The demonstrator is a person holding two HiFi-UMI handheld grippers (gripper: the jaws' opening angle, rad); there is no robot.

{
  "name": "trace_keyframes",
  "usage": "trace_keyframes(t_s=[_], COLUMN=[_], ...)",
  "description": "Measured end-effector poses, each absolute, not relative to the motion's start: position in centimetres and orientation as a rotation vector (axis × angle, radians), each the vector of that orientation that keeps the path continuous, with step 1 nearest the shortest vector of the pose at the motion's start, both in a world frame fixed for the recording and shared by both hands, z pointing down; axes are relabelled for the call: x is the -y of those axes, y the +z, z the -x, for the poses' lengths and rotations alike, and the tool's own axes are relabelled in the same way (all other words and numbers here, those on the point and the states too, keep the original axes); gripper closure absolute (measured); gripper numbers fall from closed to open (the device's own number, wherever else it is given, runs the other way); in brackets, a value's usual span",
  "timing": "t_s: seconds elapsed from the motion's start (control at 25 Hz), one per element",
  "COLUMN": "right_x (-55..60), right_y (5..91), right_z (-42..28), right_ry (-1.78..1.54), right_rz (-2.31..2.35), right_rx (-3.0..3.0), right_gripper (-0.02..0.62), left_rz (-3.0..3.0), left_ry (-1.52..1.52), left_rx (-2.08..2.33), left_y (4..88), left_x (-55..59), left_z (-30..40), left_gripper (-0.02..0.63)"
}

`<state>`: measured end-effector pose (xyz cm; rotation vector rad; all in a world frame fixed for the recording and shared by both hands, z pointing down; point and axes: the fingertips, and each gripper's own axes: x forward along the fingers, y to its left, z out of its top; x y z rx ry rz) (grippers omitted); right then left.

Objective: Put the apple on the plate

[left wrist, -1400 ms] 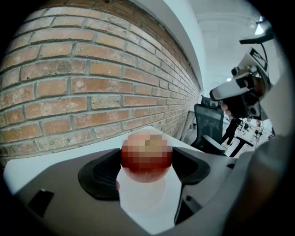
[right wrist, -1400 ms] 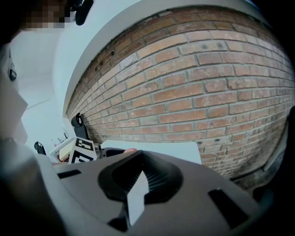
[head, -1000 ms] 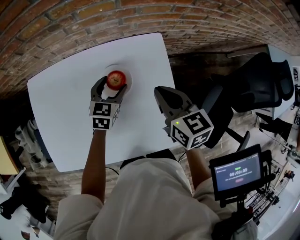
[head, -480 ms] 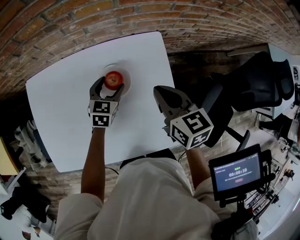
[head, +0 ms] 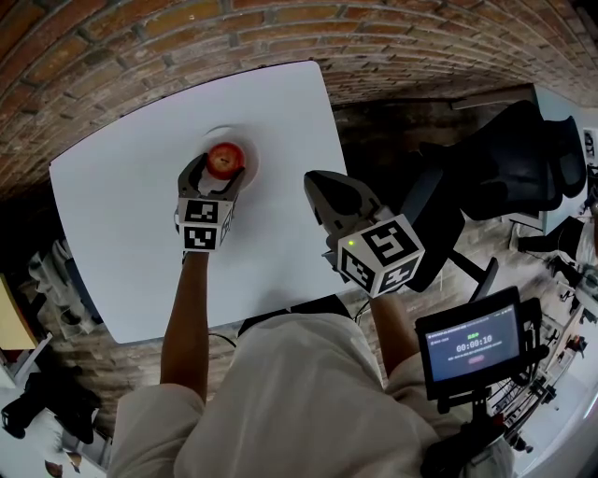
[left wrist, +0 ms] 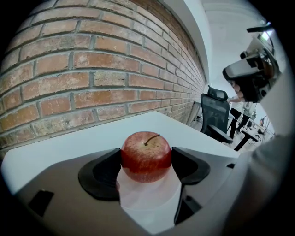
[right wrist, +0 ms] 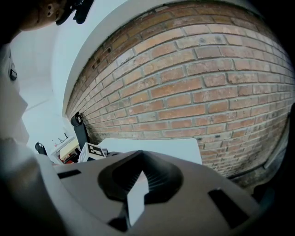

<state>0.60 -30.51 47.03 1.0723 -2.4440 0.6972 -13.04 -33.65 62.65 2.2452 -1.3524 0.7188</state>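
Observation:
A red apple (head: 224,159) rests on a small white plate (head: 252,161) near the far edge of the white table (head: 121,224). My left gripper (head: 219,170) is shut on the apple, one dark jaw pressed against each side. In the left gripper view the apple (left wrist: 146,156) sits stem up between the jaws of that gripper (left wrist: 146,162), and the plate (left wrist: 148,199) shows beneath it. My right gripper (head: 324,189) hovers over the table's right edge with nothing in it. Its jaws are together in the right gripper view (right wrist: 136,184).
A brick wall (head: 280,28) runs behind the table. A black office chair (head: 523,159) stands to the right, off the table. A small timer screen (head: 472,345) is at the person's right hip. Clutter lies on the floor at the left (head: 56,299).
Only the head camera shifts slightly. The left gripper stays on the apple over the plate, and the right gripper holds its place.

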Motion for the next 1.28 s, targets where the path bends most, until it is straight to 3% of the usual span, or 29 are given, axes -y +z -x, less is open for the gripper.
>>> trace_keyframes(t_s=[1.28], right_x=[29.84], right_y=[47.33], right_z=[-0.55], right_ry=[0.709], right_rz=[-1.039], right_rx=[2.453], right_gripper=[0.592], left_rz=[-2.239], left_ry=[0.690], left_rx=[1.393], left_y=[62.63], left_x=[33.46], left_z=[13.10], left_gripper=[0.249])
